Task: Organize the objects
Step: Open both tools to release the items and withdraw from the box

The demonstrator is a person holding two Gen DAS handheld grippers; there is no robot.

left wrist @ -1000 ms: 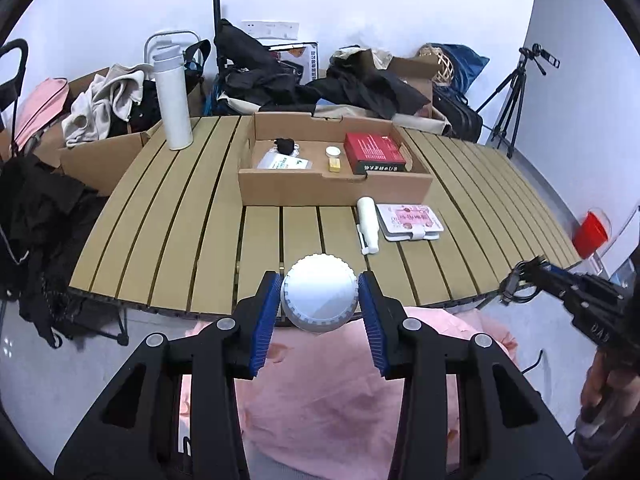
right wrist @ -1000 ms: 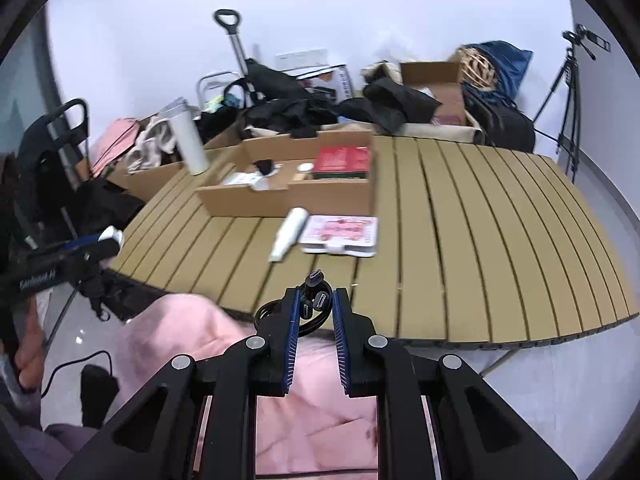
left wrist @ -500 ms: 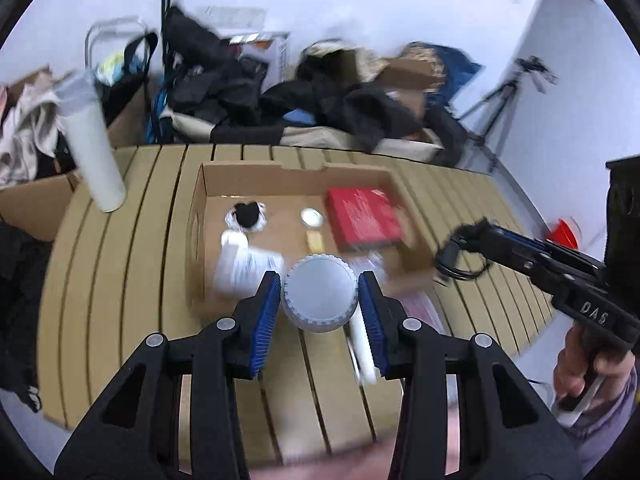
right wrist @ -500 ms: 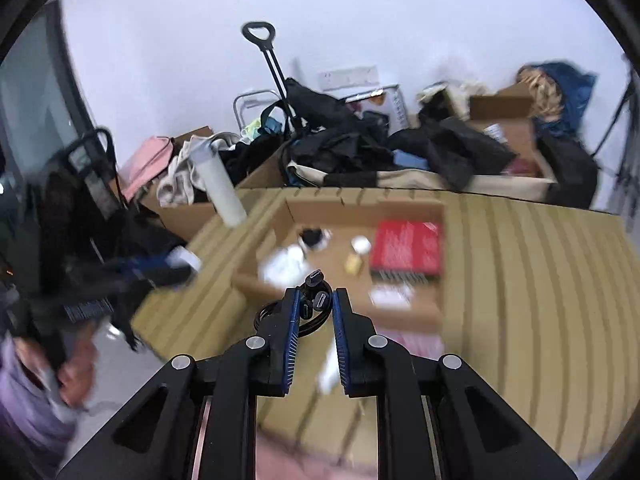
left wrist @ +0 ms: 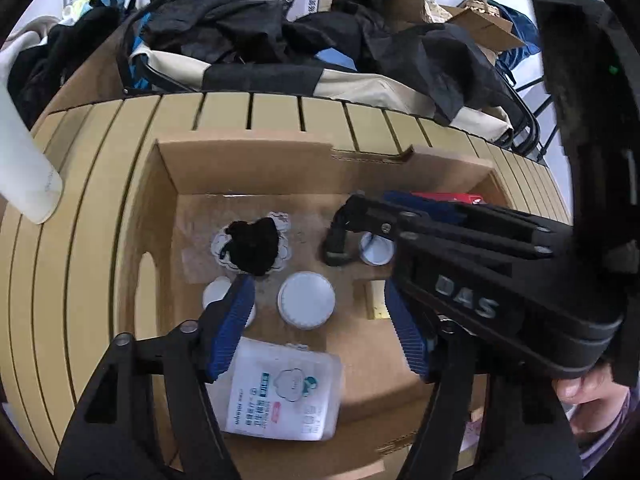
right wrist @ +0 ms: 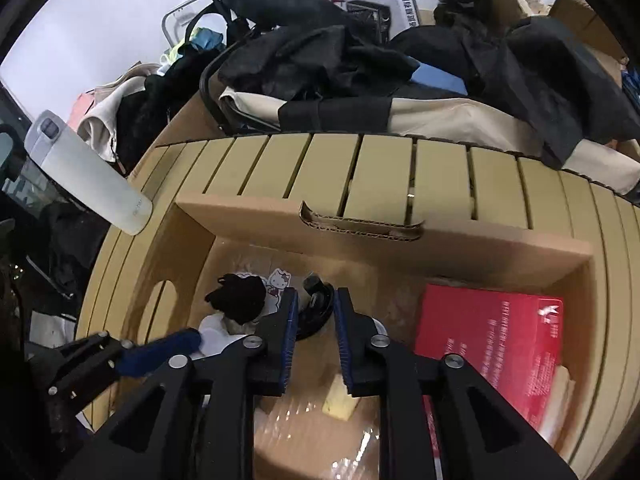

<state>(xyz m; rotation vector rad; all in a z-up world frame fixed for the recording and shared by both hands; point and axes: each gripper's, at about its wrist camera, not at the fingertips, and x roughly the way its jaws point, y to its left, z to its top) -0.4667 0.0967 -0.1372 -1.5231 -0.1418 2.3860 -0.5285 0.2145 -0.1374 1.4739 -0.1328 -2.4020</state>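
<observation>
Left wrist view: the left gripper (left wrist: 318,322) hangs over the open cardboard box (left wrist: 248,168). Its jaws have just been opening and now stand spread wide, pressing on nothing. The white ribbed cap (left wrist: 307,300) sits between the blue pads (left wrist: 232,326) but apart from both, over the box floor. At 12 o'clock from the cap lies a black bundle (left wrist: 252,248) on a white scalloped card. At 6 o'clock lies a clear packet with a printed label (left wrist: 284,392). At 2 o'clock the right gripper (left wrist: 340,240) reaches in beside a small white round lid (left wrist: 376,250).

Right wrist view: the right gripper (right wrist: 316,340) points down into the same box (right wrist: 400,240). Its jaws have just been opening and stand slightly parted; a black coiled cable with a plug (right wrist: 316,308) lies between the pads, and whether they touch it I cannot tell. At 3 o'clock lies a red box (right wrist: 488,348), at 9 o'clock the black bundle (right wrist: 238,298), at 6 o'clock a pale yellow block (right wrist: 338,402).
</observation>
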